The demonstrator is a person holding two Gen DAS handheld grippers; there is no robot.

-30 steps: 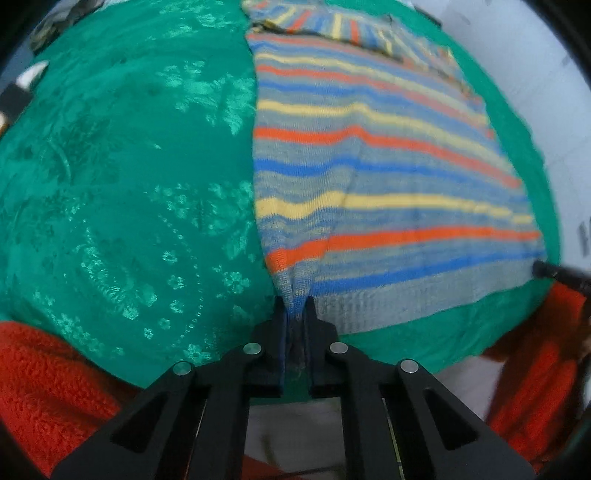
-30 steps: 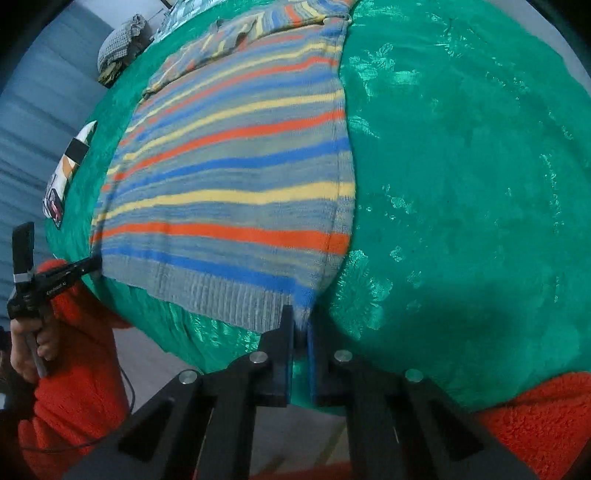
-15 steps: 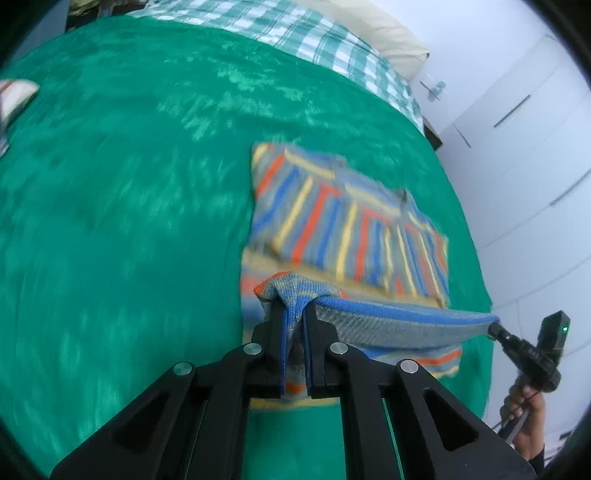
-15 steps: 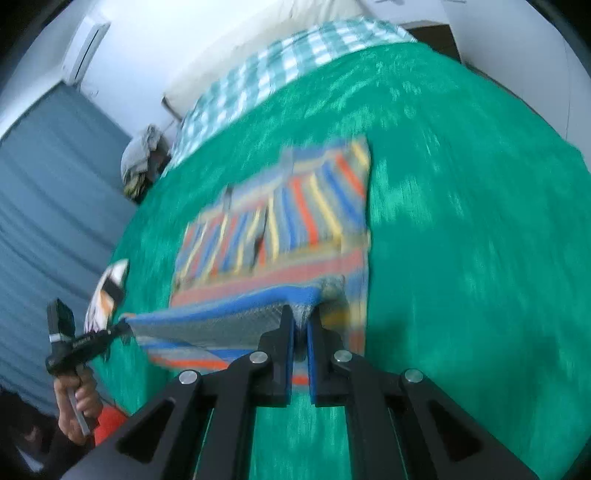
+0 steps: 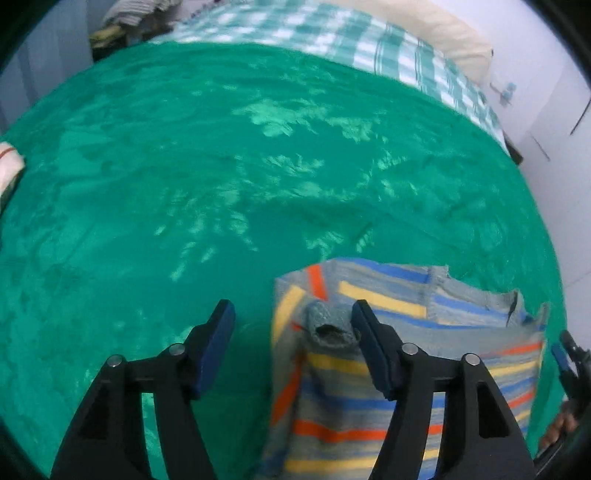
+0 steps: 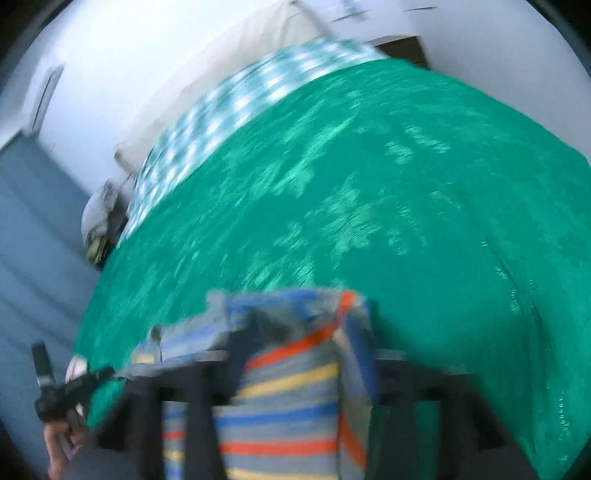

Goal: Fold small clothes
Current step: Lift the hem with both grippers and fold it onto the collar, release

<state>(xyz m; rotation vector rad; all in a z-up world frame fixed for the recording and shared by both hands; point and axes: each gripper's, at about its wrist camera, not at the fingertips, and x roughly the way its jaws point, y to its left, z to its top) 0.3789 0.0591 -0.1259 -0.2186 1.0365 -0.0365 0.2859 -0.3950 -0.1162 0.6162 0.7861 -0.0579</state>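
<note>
A small grey knit sweater [image 5: 402, 369] with orange, yellow and blue stripes lies folded over on itself on the green bedspread [image 5: 221, 184]. My left gripper [image 5: 295, 343] is open above its left edge; a curled hem corner [image 5: 328, 325] sits by the right finger. In the blurred right wrist view, the sweater [image 6: 288, 391] lies between the spread fingers of my right gripper [image 6: 299, 354], which is open.
A checked sheet [image 5: 332, 33] and pillow [image 5: 424, 26] lie at the bed's head. Clothes are piled at the far corner [image 5: 129, 22]. A white item [image 5: 9, 166] sits at the bed's left edge. White wall and cabinets are on the right.
Both grippers carried the sweater's hem up and forward over its upper half, then opened and let it go. The sweater now lies folded in half.
</note>
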